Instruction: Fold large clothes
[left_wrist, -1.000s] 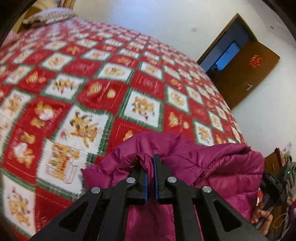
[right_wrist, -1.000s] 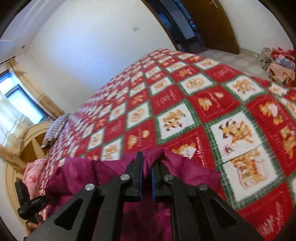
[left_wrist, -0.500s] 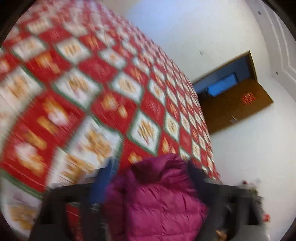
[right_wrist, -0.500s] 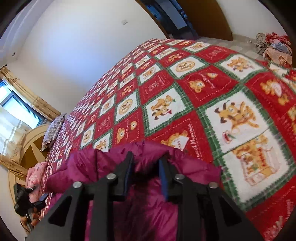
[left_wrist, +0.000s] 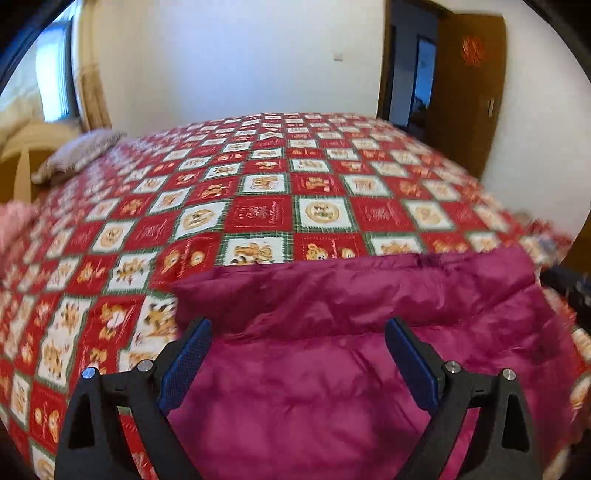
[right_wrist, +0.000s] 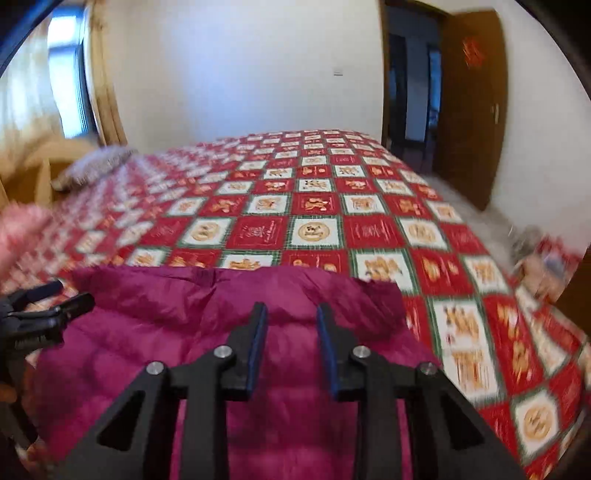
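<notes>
A magenta puffer jacket lies spread on the near part of a bed with a red, white and green patchwork quilt. My left gripper is wide open and empty above the jacket's left half. In the right wrist view the jacket lies flat, and my right gripper is open and empty above its right half. The left gripper also shows at the left edge of the right wrist view.
A pillow lies at the head of the bed on the left, beside a wooden headboard. A brown door stands open at the far right. A pile of clothes lies past the bed's right edge.
Both grippers have let go of the jacket and opened. The jacket now lies spread flat on the quilt, and both cameras have swung to face across the bed.
</notes>
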